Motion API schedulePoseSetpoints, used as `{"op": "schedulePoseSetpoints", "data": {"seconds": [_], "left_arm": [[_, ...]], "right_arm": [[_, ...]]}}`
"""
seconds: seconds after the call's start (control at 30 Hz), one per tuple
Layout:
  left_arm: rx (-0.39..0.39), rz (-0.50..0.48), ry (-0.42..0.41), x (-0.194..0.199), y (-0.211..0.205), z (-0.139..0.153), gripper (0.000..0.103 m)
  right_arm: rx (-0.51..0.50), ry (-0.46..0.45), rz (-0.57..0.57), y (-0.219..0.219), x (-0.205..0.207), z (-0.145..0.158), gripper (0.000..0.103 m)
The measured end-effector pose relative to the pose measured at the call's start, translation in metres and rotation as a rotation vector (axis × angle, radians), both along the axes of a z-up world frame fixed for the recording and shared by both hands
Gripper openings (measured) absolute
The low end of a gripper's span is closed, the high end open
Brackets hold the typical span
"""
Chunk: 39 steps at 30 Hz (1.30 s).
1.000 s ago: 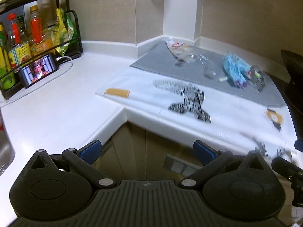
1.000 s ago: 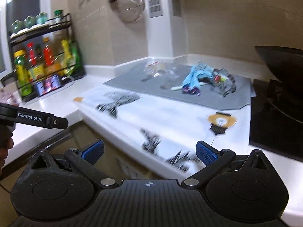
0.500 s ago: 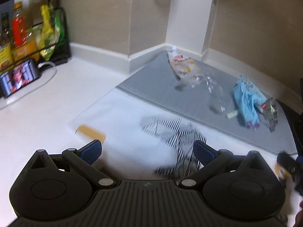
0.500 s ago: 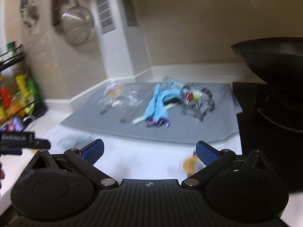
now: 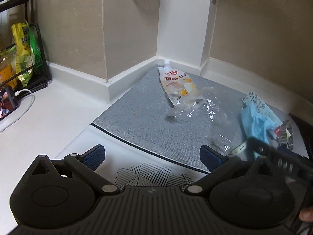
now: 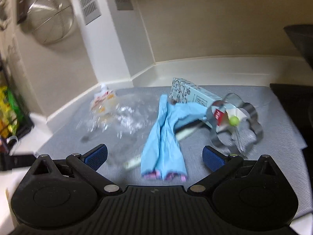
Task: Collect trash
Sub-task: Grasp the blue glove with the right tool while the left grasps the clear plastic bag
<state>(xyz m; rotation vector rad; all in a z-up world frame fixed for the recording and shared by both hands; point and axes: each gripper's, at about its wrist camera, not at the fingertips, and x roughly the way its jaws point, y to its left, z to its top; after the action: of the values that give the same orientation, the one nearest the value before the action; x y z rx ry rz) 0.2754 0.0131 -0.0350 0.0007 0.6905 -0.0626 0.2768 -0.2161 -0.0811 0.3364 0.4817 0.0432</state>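
Trash lies on a grey mat (image 5: pixel 140 121) (image 6: pixel 273 105) in the counter corner. A white drink pouch (image 5: pixel 176 84) (image 6: pixel 102 99) lies at the back. Crumpled clear plastic (image 5: pixel 203 107) (image 6: pixel 125 121) lies beside it. A blue wrapper (image 5: pixel 256 123) (image 6: pixel 166 135) lies over a patterned box (image 5: pixel 260 105) (image 6: pixel 193 96), next to a flower-shaped metal cutter (image 5: pixel 286 137) (image 6: pixel 234 123) holding scraps. My left gripper (image 5: pixel 151 154) is open and empty, short of the mat's front edge. My right gripper (image 6: pixel 154 157) is open and empty, with the blue wrapper's near end between its fingers.
A patterned white sheet (image 5: pixel 148 172) lies in front of the mat. A black rack with bottles and packets (image 5: pixel 23 54) and a phone (image 5: pixel 7 101) stand at the left. A strainer (image 6: pixel 50 19) hangs on the wall. A dark stove (image 6: pixel 293 98) lies at the right.
Both grippers have moved forward over the counter towards the mat. The trash looms larger, and the blue wrapper now lies between the right gripper's fingers. Both stay open.
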Motion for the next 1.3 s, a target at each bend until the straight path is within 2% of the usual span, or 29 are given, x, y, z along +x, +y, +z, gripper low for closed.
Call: {"op": "schedulePoseSetpoints", "data": {"seconds": [0.13, 0.23, 0.27, 0.3, 0.33, 0.37, 0.5, 0.6, 0.7, 0.87, 0.97, 1.0, 1.03, 1.07, 1.1, 1.13, 1.3], "left_arm": [[0.029, -0.017, -0.001, 0.013, -0.007, -0.004, 0.103], [0.026, -0.022, -0.004, 0.026, -0.014, -0.006, 0.103], [0.021, -0.023, -0.006, 0.031, -0.018, -0.005, 0.103], [0.014, -0.027, -0.010, 0.036, -0.022, -0.003, 0.103], [0.009, -0.034, -0.019, 0.041, -0.026, -0.001, 0.103], [0.006, -0.044, -0.032, 0.045, -0.031, 0.002, 0.103], [0.022, -0.119, -0.094, 0.064, -0.059, 0.016, 0.103], [0.062, -0.226, -0.108, 0.081, -0.085, 0.019, 0.103], [0.157, -0.321, -0.085, 0.101, -0.113, 0.009, 0.103], [0.304, -0.423, -0.021, 0.126, -0.151, -0.023, 0.103], [0.335, -0.448, 0.039, 0.132, -0.164, -0.040, 0.103], [0.330, -0.446, 0.056, 0.133, -0.165, -0.044, 0.096], [0.323, -0.442, 0.060, 0.131, -0.166, -0.046, 0.066], [0.308, -0.444, 0.069, 0.131, -0.164, -0.047, 0.048], [0.285, -0.442, 0.085, 0.131, -0.162, -0.046, 0.015], [0.263, -0.431, 0.102, 0.132, -0.160, -0.045, 0.000], [0.179, -0.368, 0.069, 0.117, -0.137, -0.028, 0.000]], "right_arm": [[0.019, 0.047, -0.076, -0.005, 0.017, -0.008, 0.103], [0.071, 0.037, -0.046, -0.015, 0.014, -0.013, 0.099], [0.078, 0.028, -0.054, -0.018, 0.012, -0.013, 0.079], [0.070, 0.033, -0.075, -0.019, 0.011, -0.013, 0.050], [0.059, 0.049, -0.083, -0.019, 0.011, -0.014, 0.039], [0.050, 0.060, -0.092, -0.021, 0.011, -0.014, 0.032], [0.047, 0.061, -0.084, -0.019, 0.007, -0.014, 0.028], [0.060, 0.063, -0.084, -0.022, 0.009, -0.015, 0.028], [0.082, 0.060, -0.081, -0.024, 0.009, -0.015, 0.029], [0.097, 0.058, -0.080, -0.028, 0.010, -0.017, 0.029], [0.108, 0.056, -0.078, -0.029, 0.010, -0.018, 0.029], [0.112, 0.055, -0.078, -0.030, 0.010, -0.018, 0.029], [0.114, 0.055, -0.078, -0.030, 0.010, -0.018, 0.029], [0.114, 0.055, -0.078, -0.030, 0.010, -0.018, 0.029], [0.114, 0.054, -0.078, -0.030, 0.010, -0.018, 0.029], [0.116, 0.054, -0.078, -0.030, 0.010, -0.018, 0.029], [0.132, 0.048, -0.077, -0.033, 0.009, -0.019, 0.028]]}}
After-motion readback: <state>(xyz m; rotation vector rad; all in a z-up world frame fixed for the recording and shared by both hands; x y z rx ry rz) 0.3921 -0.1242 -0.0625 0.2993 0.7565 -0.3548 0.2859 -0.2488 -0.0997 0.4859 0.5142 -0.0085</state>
